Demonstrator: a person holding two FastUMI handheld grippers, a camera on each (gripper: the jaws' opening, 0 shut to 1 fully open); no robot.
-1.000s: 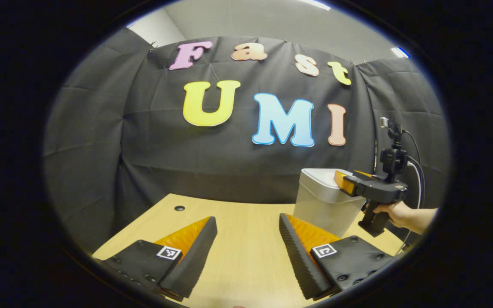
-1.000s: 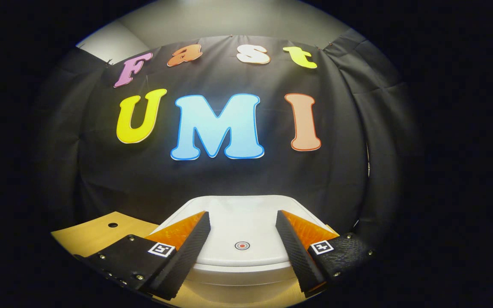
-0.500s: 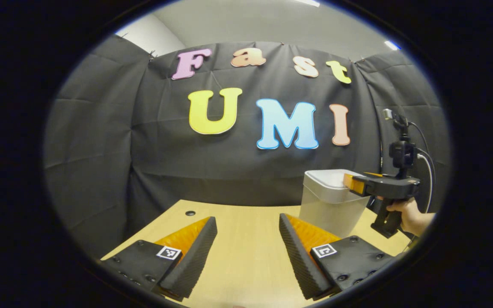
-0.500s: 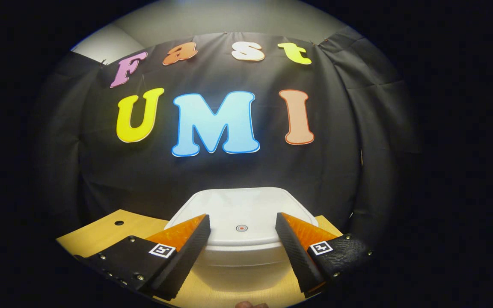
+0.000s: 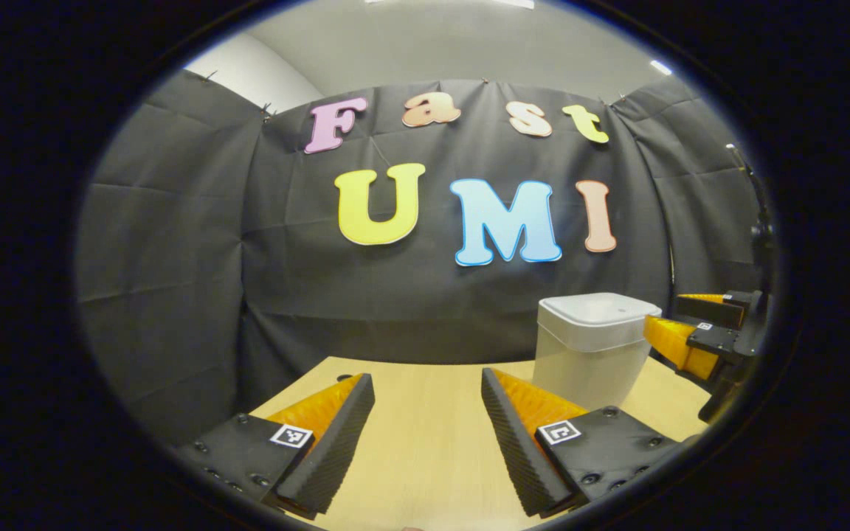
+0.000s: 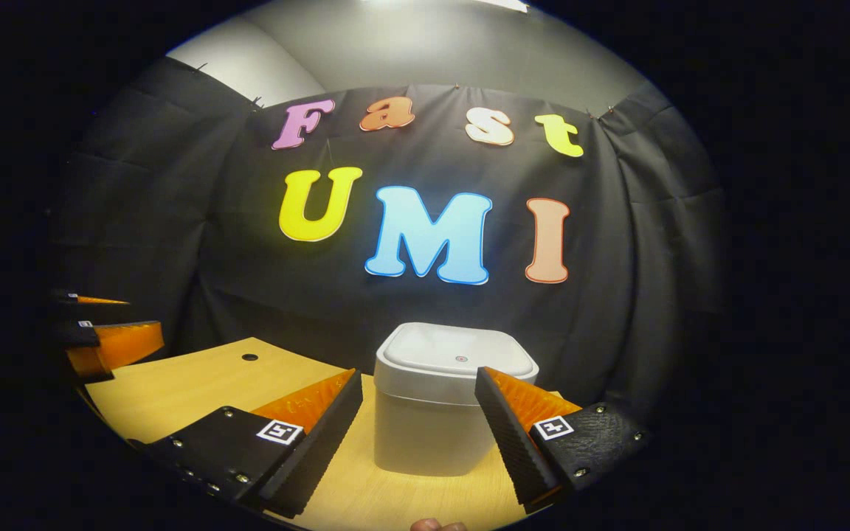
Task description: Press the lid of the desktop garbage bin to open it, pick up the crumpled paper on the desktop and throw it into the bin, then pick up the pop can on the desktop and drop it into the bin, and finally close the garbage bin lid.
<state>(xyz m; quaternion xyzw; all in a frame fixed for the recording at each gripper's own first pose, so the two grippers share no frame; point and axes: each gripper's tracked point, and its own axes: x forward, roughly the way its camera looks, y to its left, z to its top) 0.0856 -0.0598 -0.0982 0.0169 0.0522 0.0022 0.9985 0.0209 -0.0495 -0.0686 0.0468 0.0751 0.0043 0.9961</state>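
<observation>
desktop garbage bin [image 6: 436,413] stood far right on the desk [image 5: 425,442], lid [image 6: 458,352] shut. right gripper [image 6: 419,420] faced it, jaws apart, empty; likely task end. left gripper [image 5: 425,428] idle, jaws apart, empty.

Creased black cloth wall [image 5: 174,243] pinned along its top edge, pale grey plain wall [image 5: 425,44] and bright ceiling light strip [image 6: 502,4] above it, light wooden tabletop [image 5: 425,428] with a small round dark hole [image 6: 249,357] below
</observation>
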